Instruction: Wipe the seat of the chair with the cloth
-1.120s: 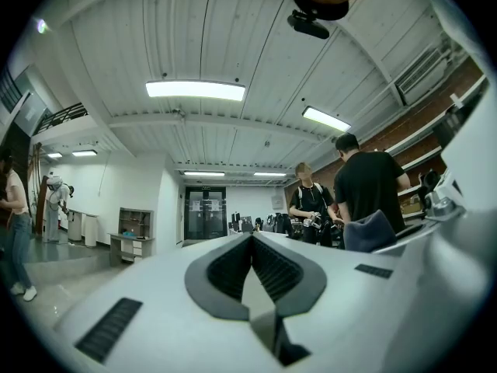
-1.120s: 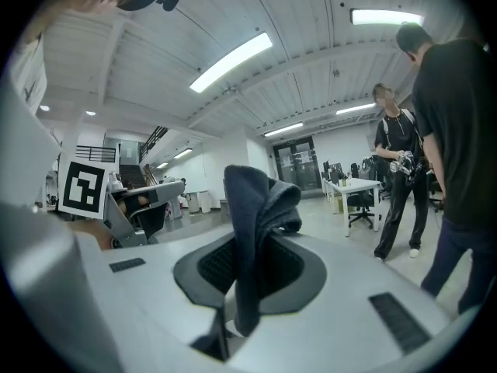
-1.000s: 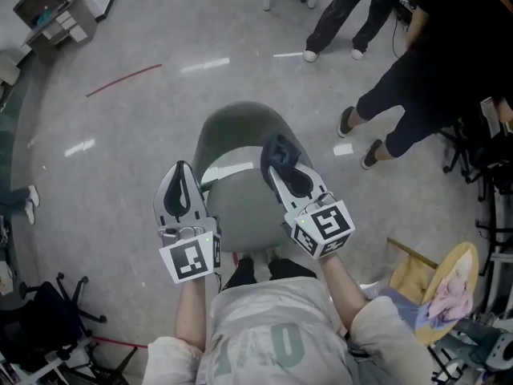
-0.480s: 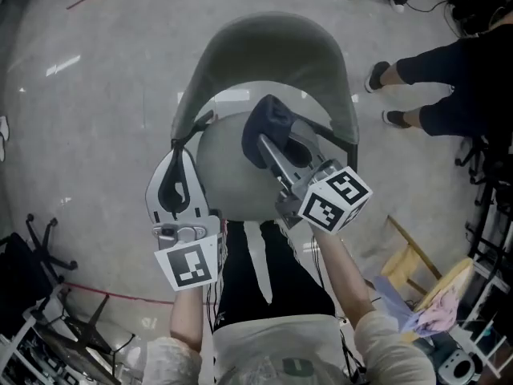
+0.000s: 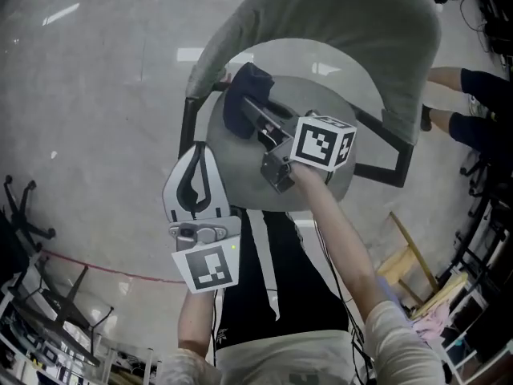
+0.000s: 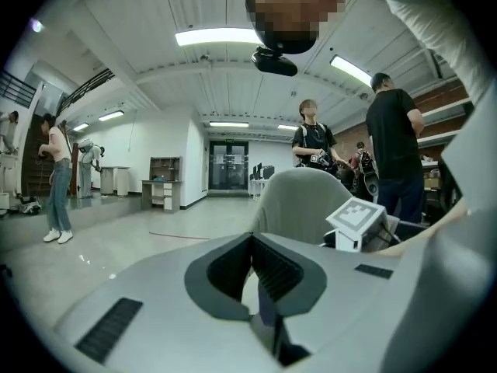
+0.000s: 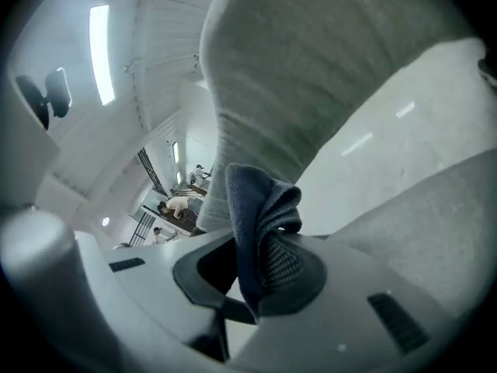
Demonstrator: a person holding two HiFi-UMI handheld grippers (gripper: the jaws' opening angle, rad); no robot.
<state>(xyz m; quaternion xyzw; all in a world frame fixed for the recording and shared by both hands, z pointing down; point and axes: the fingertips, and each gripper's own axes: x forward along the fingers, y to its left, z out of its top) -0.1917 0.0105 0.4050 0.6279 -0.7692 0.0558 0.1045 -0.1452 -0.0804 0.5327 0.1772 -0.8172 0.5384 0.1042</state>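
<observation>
Underfoot, polished grey floor (image 5: 96, 95); wide hall, strip lights (image 6: 221, 36) overhead. One chair: round grey seat (image 5: 232, 171), curved grey backrest (image 5: 345, 14), black frame (image 5: 385, 155). One cloth (image 5: 240, 87), dark blue, pinched in right gripper (image 5: 255, 117), bunched at seat's far left edge just under backrest. Left gripper (image 5: 196, 163) off seat, beside its near left edge, jaws together, nothing between. Two grippers in all. Bystanders (image 6: 392, 146) beyond, maybe four; distant ones too small to count surely.

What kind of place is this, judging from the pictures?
Probably a large open lab or workshop hall: it has a polished grey floor, long ceiling strip lights, and desks with shelves by a far wall.
</observation>
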